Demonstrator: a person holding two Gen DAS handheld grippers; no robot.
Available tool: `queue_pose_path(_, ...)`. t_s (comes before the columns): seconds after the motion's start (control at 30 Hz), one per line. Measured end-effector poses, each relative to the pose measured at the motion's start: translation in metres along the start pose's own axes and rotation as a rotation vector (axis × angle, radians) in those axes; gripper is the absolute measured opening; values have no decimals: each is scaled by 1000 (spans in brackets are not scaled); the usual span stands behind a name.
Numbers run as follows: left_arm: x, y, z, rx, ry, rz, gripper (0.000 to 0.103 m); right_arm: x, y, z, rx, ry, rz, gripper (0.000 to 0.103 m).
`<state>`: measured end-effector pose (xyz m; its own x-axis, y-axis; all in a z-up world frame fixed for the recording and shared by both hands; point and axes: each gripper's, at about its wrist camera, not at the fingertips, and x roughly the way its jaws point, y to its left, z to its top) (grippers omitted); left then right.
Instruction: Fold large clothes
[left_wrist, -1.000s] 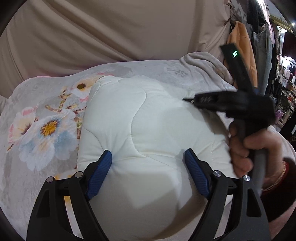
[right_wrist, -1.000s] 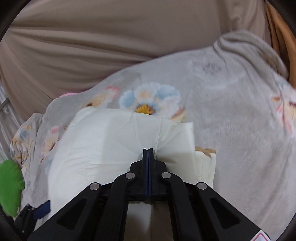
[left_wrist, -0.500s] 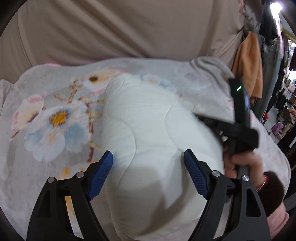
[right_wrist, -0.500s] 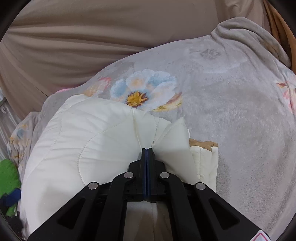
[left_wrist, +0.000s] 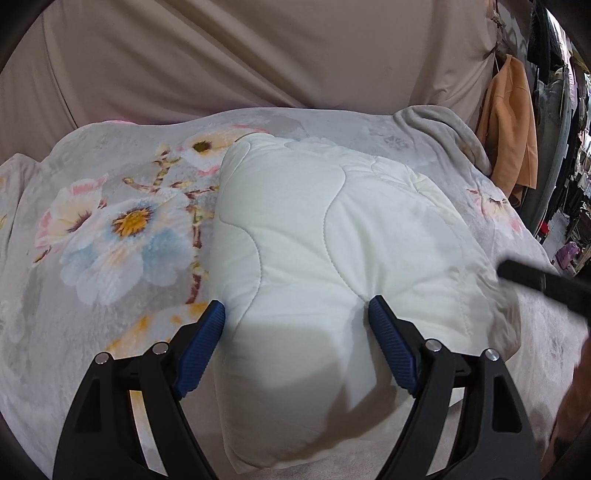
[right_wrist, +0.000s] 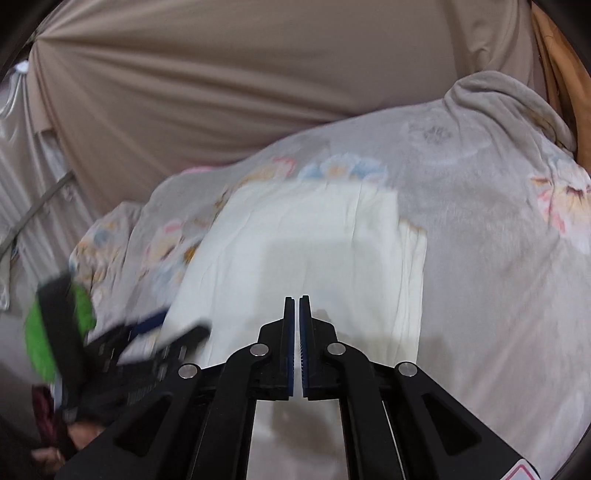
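On the grey floral blanket (left_wrist: 110, 229), the folded white quilted garment (left_wrist: 332, 236) lies as a thick oblong bundle, its long axis running from the near edge of the blanket away toward the beige curtain (left_wrist: 258, 55) behind it. The left gripper (left_wrist: 297, 317) stands directly at the bundle's near end with its jaws spread wide; the blue pads (left_wrist: 388, 332) press into the padding on either side, straddling part of its width, and they do not pinch anything. The right gripper (right_wrist: 294, 306) hovers over the same bundle nearer its right-hand edge, where stacked layers show toward the blanket; its jaws are parted only by a narrow slit and no cloth appears between them, though this view is blurred.

The left gripper seems the nearer tool, already touching the garment, with the bundle stretching straight ahead of it. A further fold would probably carry the near end forward along that axis. The puffy filling may spring back open.
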<state>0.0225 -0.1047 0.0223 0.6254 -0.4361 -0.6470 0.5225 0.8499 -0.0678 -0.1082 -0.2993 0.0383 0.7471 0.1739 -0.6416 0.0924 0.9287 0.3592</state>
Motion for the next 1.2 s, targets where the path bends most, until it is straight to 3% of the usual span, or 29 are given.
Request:
queue_pose_path(0.1,-1,-2,0,2,0,0,78,15,-7,-27,3,69,-73,0)
queue_pose_path(0.23,-2,-11,-5,36,-4,22,78,37,-26,-44,75,89,-32,0)
queue_pose_path(0.37,-5,-14,-8,42,-4,41,78,30,-23,-42,69,87,-43,0)
queue_pose_path(0.47,-9,-13,-9,35,-4,40,78,4,-15,-36,77,38,-34,0)
queue_pose_path(0.57,-10,-13,-10,32,-5,39,78,-14,-7,-33,42,-13,-108,0)
queue_pose_path(0.63,-10,-13,-10,33,-4,36,78,-2,-10,-37,28,24,-166,0)
queue_pose_path(0.7,-11,-14,-12,42,-2,31,78,20,-20,-45,53,81,-158,0)
queue_pose_path(0.87,-13,-20,-17,69,-6,50,80,30,-20,-52,43,79,-174,0)
queue_pose_path(1.1,-23,9,-13,-60,41,-71,84,-19,-23,-37,112,-31,-102,4)
queue_pose_path(1.2,-23,10,-17,-59,46,-72,85,-19,-25,-34,111,-35,-125,6)
